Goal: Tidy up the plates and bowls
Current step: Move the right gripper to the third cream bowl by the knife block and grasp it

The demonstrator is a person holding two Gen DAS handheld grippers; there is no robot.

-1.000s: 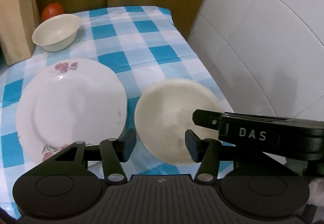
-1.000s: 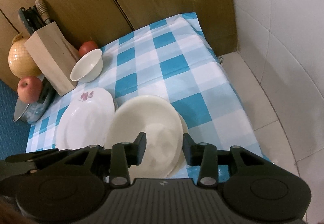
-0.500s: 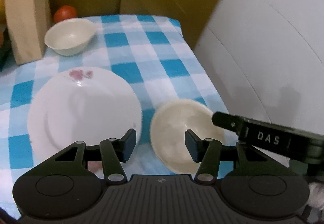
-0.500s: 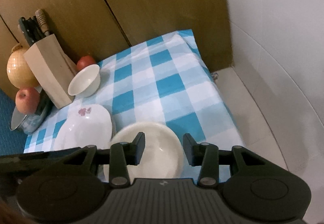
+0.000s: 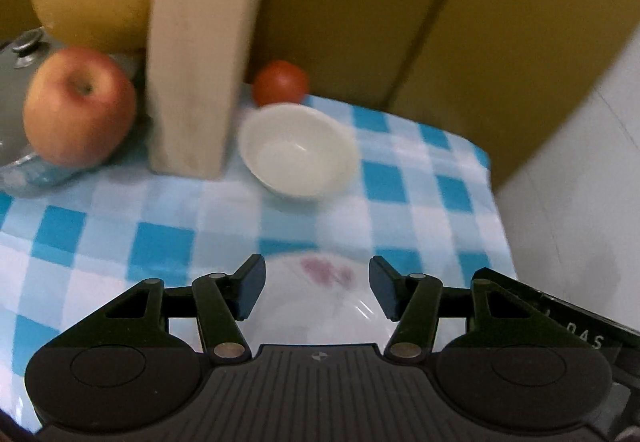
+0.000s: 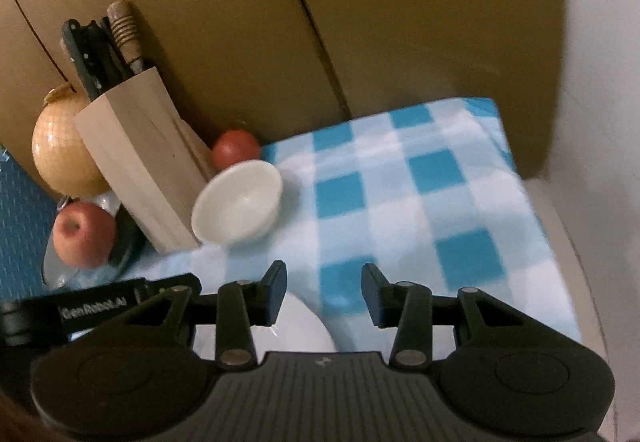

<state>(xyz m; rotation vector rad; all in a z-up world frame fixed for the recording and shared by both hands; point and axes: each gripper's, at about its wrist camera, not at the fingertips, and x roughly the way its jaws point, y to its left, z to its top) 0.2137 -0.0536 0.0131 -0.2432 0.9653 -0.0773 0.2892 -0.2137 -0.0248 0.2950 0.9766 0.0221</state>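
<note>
A smooth red apple (image 5: 78, 106) sits leftmost, then a pale wooden knife block (image 5: 198, 54), then a round glossy cream bowl (image 5: 298, 156) on the checked cloth (image 5: 404, 182). A floral white plate (image 5: 320, 306) lies below the left gripper (image 5: 313, 288), jaws apart; right gripper (image 6: 324, 292) likewise apart, empty.

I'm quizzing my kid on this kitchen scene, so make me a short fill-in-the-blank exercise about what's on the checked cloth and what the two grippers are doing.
1. The small white bowl sits right beside the wooden ____ block.
2. Just behind that bowl lies a red ____.
3. Both the left gripper and the right gripper have their jaws ____, holding nothing.
4. The plate under the left gripper bears a ____ flower mark.

Missing words: knife; tomato; open; pink
</note>
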